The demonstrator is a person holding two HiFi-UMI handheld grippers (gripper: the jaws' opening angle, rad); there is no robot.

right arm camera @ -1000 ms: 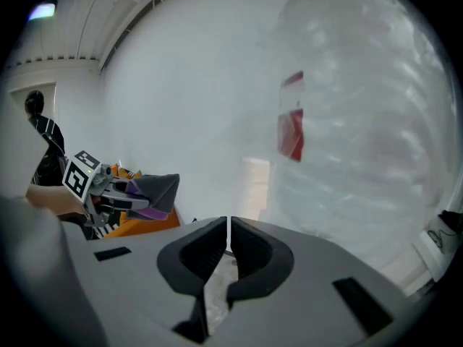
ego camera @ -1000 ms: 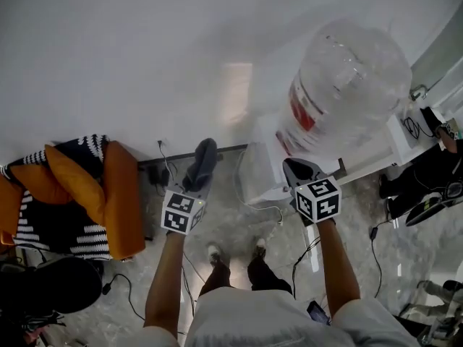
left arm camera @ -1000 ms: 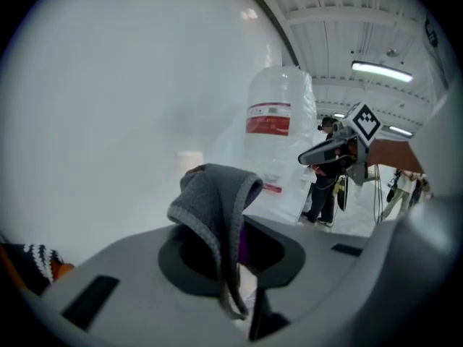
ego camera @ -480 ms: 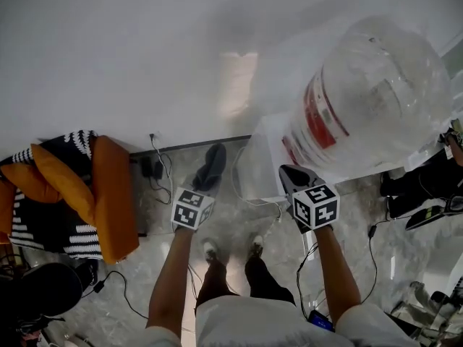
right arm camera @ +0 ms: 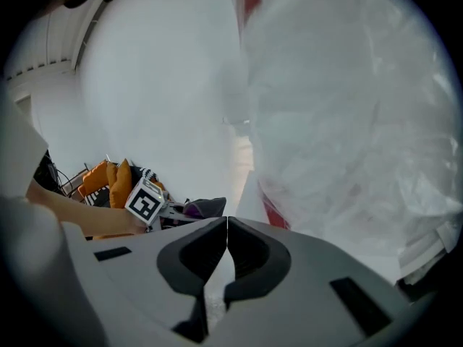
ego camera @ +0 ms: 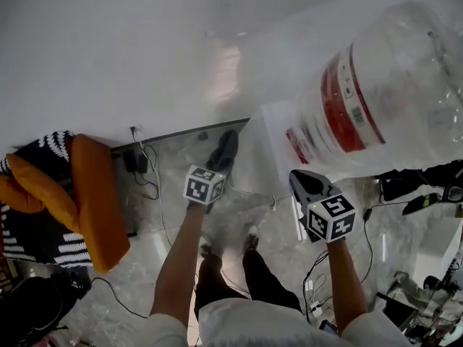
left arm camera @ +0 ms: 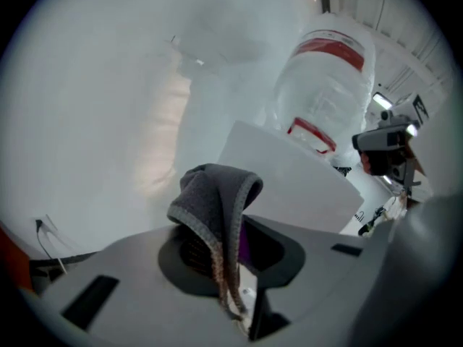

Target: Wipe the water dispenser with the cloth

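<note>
The white water dispenser (ego camera: 278, 139) stands against the wall with a large clear bottle (ego camera: 394, 92) bearing a red label on top. A dark grey cloth (ego camera: 224, 150) is pinched in my left gripper (ego camera: 219, 163), just left of the dispenser's side. In the left gripper view the cloth (left arm camera: 217, 208) folds over the shut jaws, with the dispenser (left arm camera: 289, 183) a little ahead. My right gripper (ego camera: 307, 186) is shut and empty, in front of the dispenser below the bottle. In the right gripper view the bottle (right arm camera: 340, 114) fills the right side, very close.
An orange cushioned chair (ego camera: 90, 194) with a striped black-and-white throw stands at the left. Cables (ego camera: 148, 168) run along the floor by the wall. More gear and cables lie at the right (ego camera: 427, 194). The person's feet (ego camera: 228, 248) are on the marbled floor.
The view has shifted left and closer to the dispenser. My left gripper has carried the cloth up and right toward the dispenser's side. My right gripper stays shut below the bottle.
</note>
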